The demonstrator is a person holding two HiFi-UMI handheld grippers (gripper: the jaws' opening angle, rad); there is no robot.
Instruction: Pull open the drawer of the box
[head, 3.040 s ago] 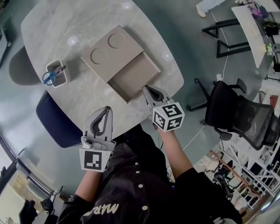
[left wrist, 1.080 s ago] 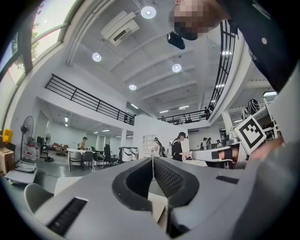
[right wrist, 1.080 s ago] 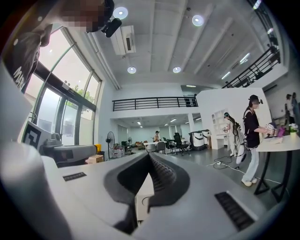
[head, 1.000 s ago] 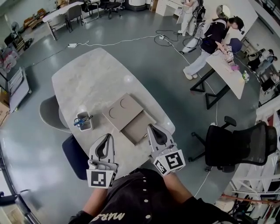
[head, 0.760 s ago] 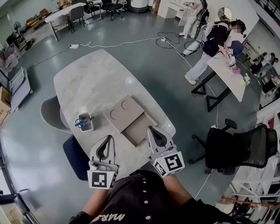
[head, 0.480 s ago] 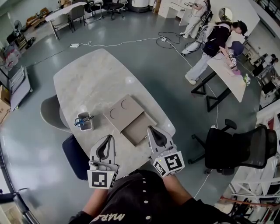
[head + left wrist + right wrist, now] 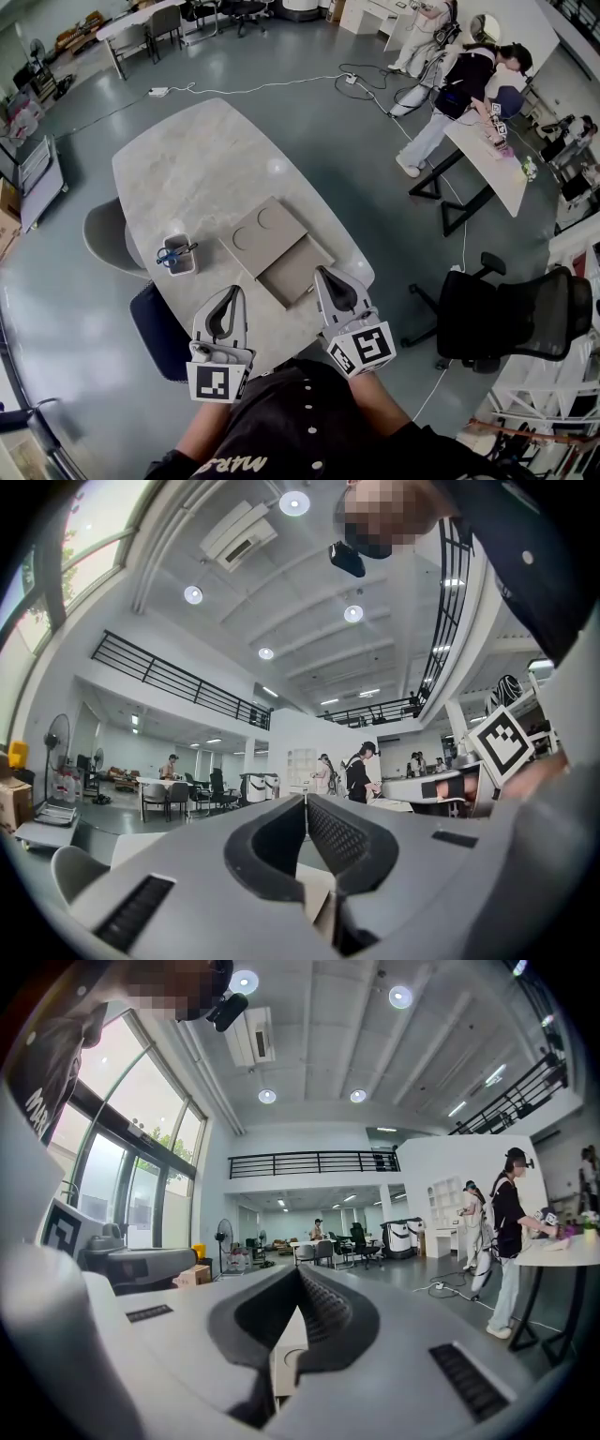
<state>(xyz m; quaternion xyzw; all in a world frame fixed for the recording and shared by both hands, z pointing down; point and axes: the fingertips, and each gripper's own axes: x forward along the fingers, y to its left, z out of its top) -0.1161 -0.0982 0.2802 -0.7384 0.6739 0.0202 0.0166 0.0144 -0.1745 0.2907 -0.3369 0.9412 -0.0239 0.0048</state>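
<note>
A wide hall with a grey floor surrounds a pale marble table (image 7: 206,159). On it lies the box (image 7: 262,234), its drawer (image 7: 298,272) pulled out toward the person, with a cup (image 7: 176,256) of scissors to the left. The right gripper (image 7: 322,273) hangs just beside the drawer's near end, jaws pressed together and empty. The left gripper (image 7: 232,292) hangs over the table's near edge, likewise closed on nothing.
</note>
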